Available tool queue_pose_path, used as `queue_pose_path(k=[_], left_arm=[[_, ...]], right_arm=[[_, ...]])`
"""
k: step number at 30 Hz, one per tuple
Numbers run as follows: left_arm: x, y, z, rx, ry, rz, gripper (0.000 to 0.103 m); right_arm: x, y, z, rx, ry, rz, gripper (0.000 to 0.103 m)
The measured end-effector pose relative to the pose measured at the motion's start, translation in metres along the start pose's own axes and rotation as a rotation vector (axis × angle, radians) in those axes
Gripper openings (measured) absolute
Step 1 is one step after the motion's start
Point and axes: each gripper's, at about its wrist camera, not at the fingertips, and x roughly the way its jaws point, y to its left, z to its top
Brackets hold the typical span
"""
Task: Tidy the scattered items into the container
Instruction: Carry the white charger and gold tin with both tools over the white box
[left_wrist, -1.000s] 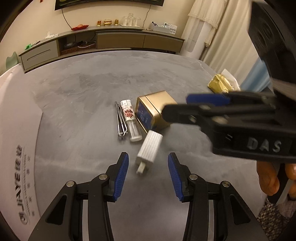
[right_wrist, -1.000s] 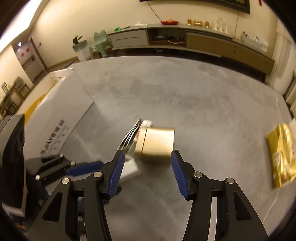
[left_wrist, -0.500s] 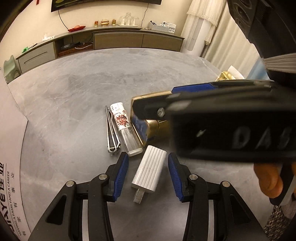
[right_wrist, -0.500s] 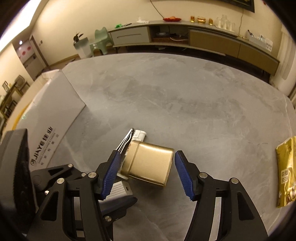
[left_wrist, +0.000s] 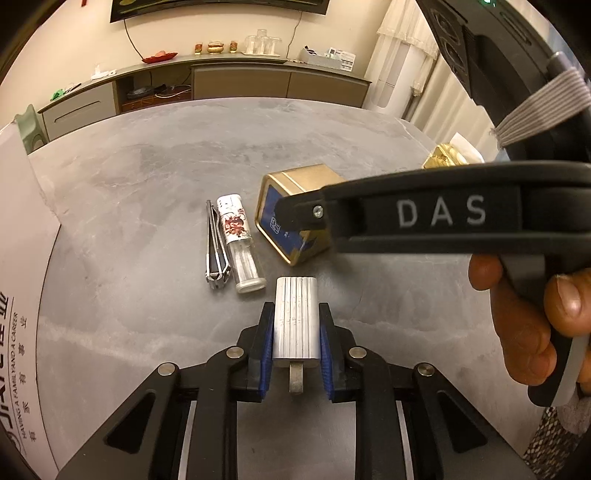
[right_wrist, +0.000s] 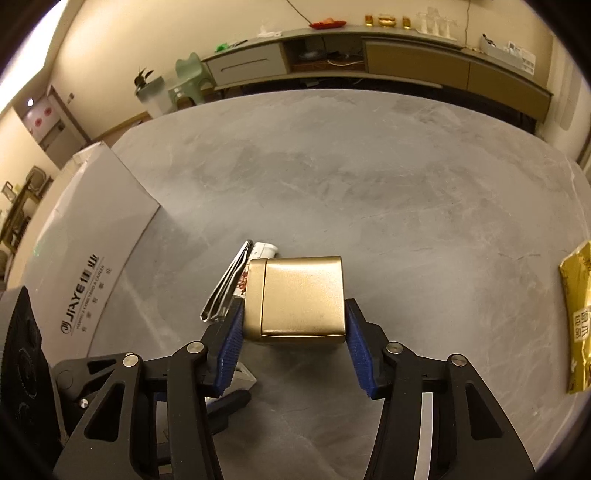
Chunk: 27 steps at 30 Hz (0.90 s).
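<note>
On the grey counter (right_wrist: 369, 184): white ribbed charger (left_wrist: 295, 317), light, rigid, clamped by left claw (left_wrist: 295, 354) across its flat sides. Gold tin (right_wrist: 299, 299), smooth, likely slippery, lies sideways between right claw (right_wrist: 295, 350) pads, apparently gripped.

From my left camera the right claw (left_wrist: 295, 218) reaches across in front, its black body barring the way to the gold tin (left_wrist: 295, 218). My left claw (left_wrist: 295, 350) has its pads tight on the ribbed white plug (left_wrist: 295, 325), with the clear vial (left_wrist: 240, 243) and nail clippers (left_wrist: 216, 251) lying side by side just ahead on its left. A white carton (right_wrist: 85, 258) walls off the worktop's (right_wrist: 369, 184) left edge; a gold packet (right_wrist: 576, 317) lies far right. Beyond the tin I see open grey worktop all the way back.
</note>
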Motion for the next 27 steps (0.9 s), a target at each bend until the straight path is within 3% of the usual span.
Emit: queue_pose_path(k=[15, 27], left_arm=[[-0.059, 0.001, -0.021, -0.030, -0.044, 0.064, 0.022], [-0.097, -0.015, -0.028, 0.002, -0.084, 0.136, 0.022]], right_arm=[[-0.038, 0.007, -0.017, 0.012, -0.046, 0.062, 0.054], [-0.072, 0.035, -0.035, -0.010, -0.099, 0.117, 0.054]])
